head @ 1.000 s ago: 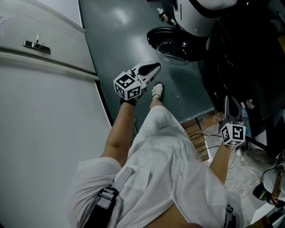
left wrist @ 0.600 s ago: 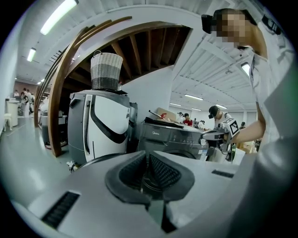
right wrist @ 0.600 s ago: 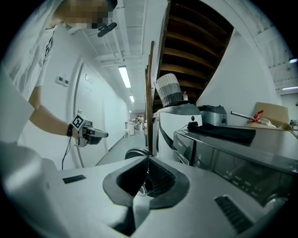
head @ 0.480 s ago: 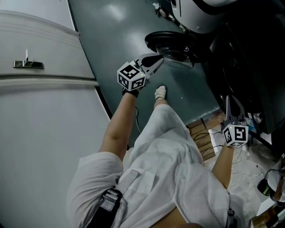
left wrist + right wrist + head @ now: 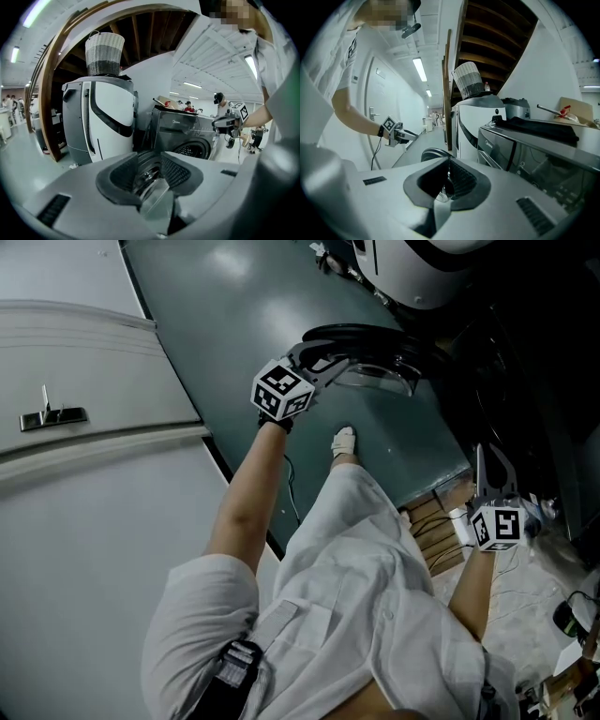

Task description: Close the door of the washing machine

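Observation:
The washing machine (image 5: 192, 136) is a dark front loader, and its round door (image 5: 366, 348) with a black rim and a glass bowl stands swung open over the green floor. My left gripper (image 5: 314, 362) is at the door's left rim. Its jaws have just been opening; the rim and glass (image 5: 152, 187) show in the gap between the pads, and I cannot tell whether they touch. My right gripper (image 5: 487, 470) is shut and empty, held in front of the machine's dark front (image 5: 525, 154), well right of the door (image 5: 433, 153).
A tall white appliance (image 5: 101, 122) with a woven basket (image 5: 104, 54) on top stands beside the washer. A white door with a metal handle (image 5: 52, 415) fills the left of the head view. Wooden slats and cables (image 5: 431, 521) lie by my right leg, and my foot (image 5: 344, 440) is below the washer door.
My left gripper has travelled up and to the right across the floor to the door's rim, and its fingers have parted. The right gripper has drifted only slightly.

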The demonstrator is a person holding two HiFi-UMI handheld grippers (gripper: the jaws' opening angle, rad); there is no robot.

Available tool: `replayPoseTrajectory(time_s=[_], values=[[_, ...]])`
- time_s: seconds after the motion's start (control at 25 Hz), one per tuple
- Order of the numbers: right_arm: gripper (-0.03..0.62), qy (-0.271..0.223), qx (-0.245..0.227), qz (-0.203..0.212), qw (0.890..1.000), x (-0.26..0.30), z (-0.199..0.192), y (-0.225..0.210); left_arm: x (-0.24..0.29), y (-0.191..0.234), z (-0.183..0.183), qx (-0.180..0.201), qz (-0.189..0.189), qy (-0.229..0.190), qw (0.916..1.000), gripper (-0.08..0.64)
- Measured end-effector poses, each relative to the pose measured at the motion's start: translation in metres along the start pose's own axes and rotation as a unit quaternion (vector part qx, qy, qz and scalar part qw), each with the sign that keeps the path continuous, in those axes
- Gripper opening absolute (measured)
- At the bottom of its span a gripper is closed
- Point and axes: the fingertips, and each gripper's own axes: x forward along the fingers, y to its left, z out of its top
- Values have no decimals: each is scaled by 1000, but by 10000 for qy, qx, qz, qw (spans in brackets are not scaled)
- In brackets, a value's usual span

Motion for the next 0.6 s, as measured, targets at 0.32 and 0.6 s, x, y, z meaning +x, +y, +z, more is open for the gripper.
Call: replayPoseTrajectory(time_s=[0.32,0.6], values=[[29,107,115,-42,9999,44,-2,3,33,57,-30,379,-334,738,9960,221],[29,139,196,19,9997,74,-5,13,66,80,-58,1034,-867,1515,9792,262]])
